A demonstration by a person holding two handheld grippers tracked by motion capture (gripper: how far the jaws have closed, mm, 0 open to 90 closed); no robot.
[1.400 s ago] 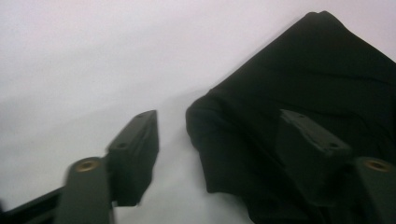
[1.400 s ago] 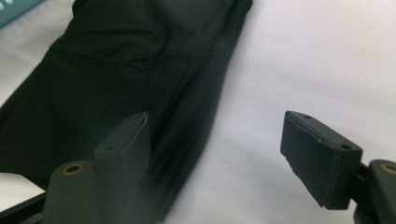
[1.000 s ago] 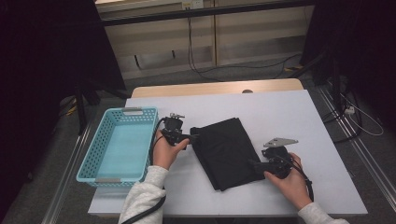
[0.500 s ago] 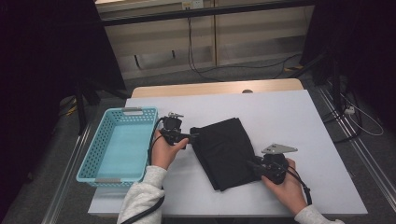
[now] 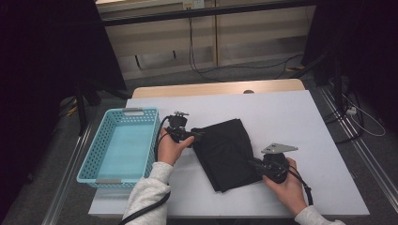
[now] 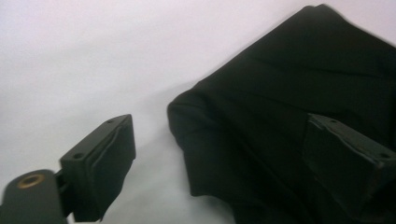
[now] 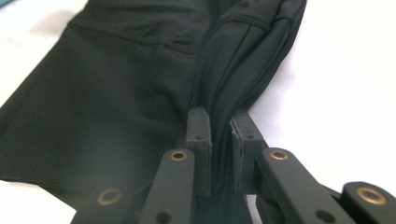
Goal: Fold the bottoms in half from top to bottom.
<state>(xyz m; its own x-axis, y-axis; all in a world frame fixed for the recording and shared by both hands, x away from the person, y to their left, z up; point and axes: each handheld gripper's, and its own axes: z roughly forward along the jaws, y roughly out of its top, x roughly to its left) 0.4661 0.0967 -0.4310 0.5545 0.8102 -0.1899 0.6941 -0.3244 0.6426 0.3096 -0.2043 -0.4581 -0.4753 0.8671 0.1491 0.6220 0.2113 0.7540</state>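
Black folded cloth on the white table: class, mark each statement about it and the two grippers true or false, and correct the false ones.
1. The black folded cloth lies inside the light blue plastic basket. False: it lies on the white table, beside the basket.
2. The right gripper has its jaws closed on a fold of the cloth. True; they have just been closing.
3. The left gripper is shut. False: its jaws stand wide apart and have just been opening.
4. The basket holds nothing. True.
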